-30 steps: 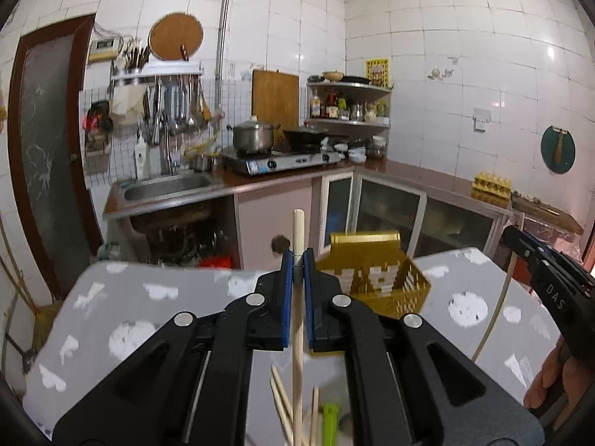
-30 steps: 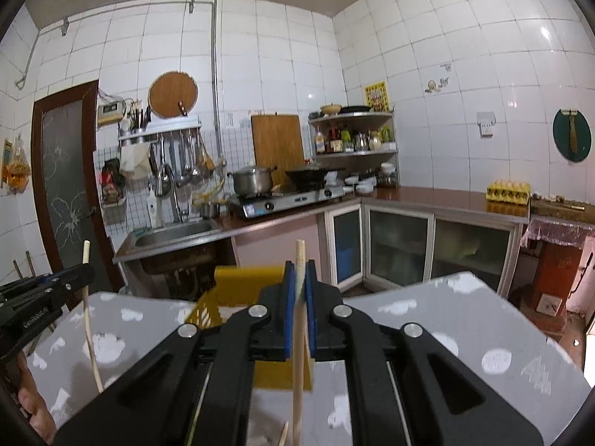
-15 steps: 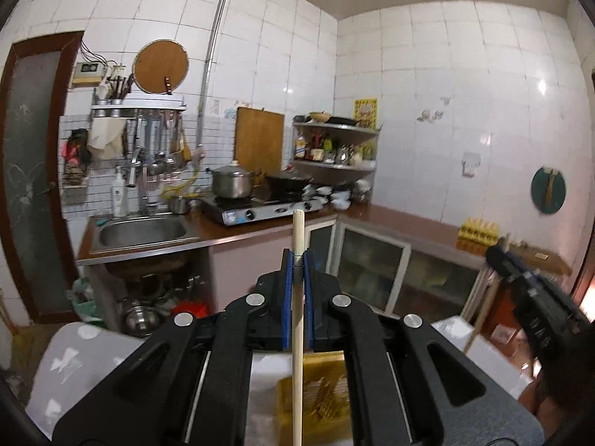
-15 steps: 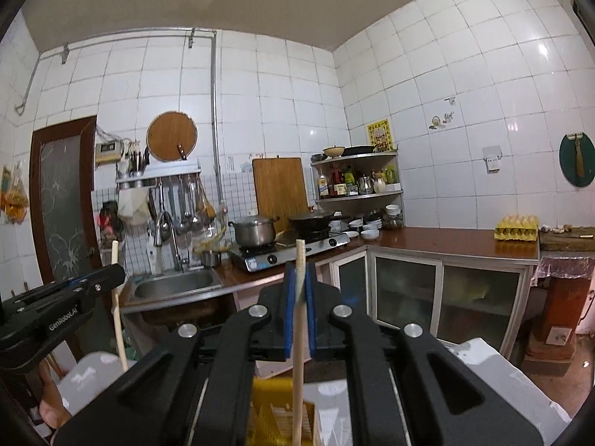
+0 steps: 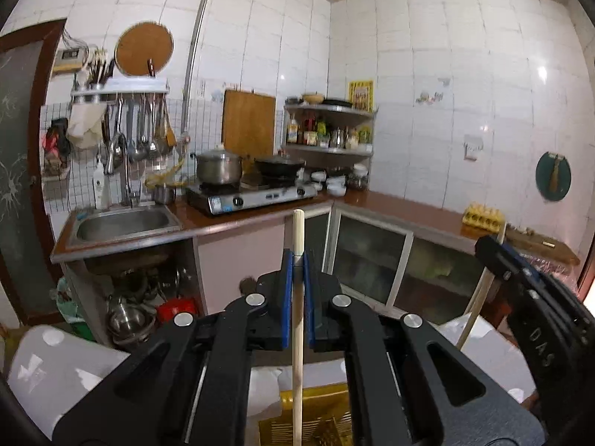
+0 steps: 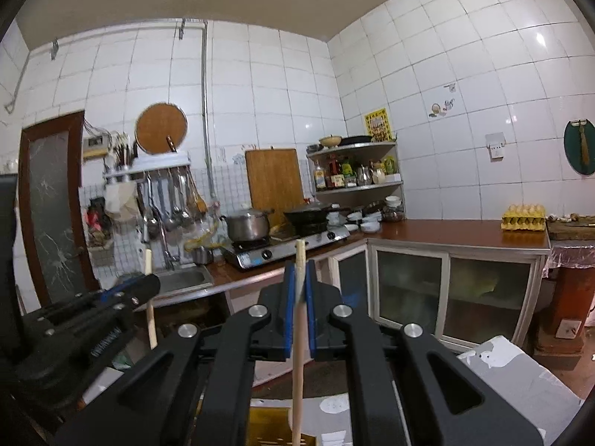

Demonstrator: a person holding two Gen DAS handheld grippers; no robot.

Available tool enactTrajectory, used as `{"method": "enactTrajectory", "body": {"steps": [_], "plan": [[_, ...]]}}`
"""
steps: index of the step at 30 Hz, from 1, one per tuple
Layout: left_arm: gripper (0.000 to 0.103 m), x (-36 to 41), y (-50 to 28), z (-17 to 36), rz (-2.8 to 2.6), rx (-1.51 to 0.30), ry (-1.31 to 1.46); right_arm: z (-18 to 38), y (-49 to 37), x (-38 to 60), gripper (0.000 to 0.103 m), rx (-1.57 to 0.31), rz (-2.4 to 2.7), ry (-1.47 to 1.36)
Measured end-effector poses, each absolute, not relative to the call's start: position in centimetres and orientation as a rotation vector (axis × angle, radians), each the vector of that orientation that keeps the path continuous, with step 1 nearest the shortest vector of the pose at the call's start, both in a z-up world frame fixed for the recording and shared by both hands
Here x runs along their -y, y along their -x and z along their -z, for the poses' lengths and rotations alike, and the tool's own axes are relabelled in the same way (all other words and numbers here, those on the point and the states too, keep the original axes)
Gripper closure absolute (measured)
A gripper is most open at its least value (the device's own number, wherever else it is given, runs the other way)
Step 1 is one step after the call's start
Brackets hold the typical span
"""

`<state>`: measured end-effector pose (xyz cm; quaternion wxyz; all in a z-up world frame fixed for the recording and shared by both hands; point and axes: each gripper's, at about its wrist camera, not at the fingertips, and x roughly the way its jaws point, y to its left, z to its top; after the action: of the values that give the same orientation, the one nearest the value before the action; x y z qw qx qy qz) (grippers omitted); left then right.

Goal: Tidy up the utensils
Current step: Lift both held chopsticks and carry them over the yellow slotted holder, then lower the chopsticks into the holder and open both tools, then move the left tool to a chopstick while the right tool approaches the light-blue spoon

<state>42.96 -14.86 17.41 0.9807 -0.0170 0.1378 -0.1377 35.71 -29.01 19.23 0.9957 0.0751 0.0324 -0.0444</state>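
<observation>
My left gripper is shut on a pale wooden chopstick that stands upright between its blue pads, high above the table. My right gripper is shut on a second wooden chopstick, also upright. Each gripper shows in the other's view: the right gripper at the right edge of the left wrist view, the left gripper at the left of the right wrist view. A yellow slatted basket lies below on the table, partly hidden by the jaws; a corner of it also shows in the right wrist view.
The table wears a grey cloth with white patches. Beyond it runs a brown kitchen counter with a sink, a gas stove with a pot, a corner shelf of bottles and an egg tray.
Both grippers have risen and tilted up with their chopsticks, so the table and basket have dropped to the bottom of both views. The loose utensils on the table are out of view.
</observation>
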Motion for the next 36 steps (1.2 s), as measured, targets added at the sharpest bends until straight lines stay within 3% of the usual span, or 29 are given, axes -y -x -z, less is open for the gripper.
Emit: {"method": "enactTrajectory", "body": {"steps": [8,15,16,17,18,19,20,23,25,36], "plan": [[0.099,14.2,-45.0,-12.0,0.239,-0.362,0.008,-14.3,-37.5,29.6,0.097,-0.165,0.076,-0.126],[0.097,12.2,-41.8,-13.2,0.212,-0.354,-0.009,-13.3,-36.4,29.7,0.096,-0.265,0.081,-0.113],[0.088,11.7,-41.2,-13.6,0.215,-0.361,-0.008,-13.5,-36.0,29.6,0.095,-0.271,0.089,-0.111],[0.070,11.1,-40.2,-14.1,0.221,-0.368,-0.001,-13.7,-35.5,29.8,0.089,-0.278,0.095,-0.113],[0.060,10.5,-39.4,-14.5,0.223,-0.365,0.005,-13.9,-35.0,30.0,0.080,-0.284,0.098,-0.118],[0.040,9.8,-38.2,-14.8,0.214,-0.348,0.007,-14.1,-34.2,30.2,0.052,-0.291,0.110,-0.130],[0.027,9.2,-37.1,-15.2,0.202,-0.329,0.002,-14.3,-33.2,30.5,0.042,-0.289,0.122,-0.142],[0.011,7.2,-33.4,-16.2,0.157,-0.291,-0.036,-14.4,-30.7,30.4,0.042,-0.311,0.142,-0.130],[0.005,6.1,-31.7,-16.5,0.147,-0.292,-0.045,-14.3,-29.3,30.2,0.042,-0.339,0.144,-0.131],[0.005,1.0,-27.7,-11.6,0.063,-0.466,-0.046,-8.6,-24.2,28.2,0.041,-0.497,0.160,-0.077]]}}
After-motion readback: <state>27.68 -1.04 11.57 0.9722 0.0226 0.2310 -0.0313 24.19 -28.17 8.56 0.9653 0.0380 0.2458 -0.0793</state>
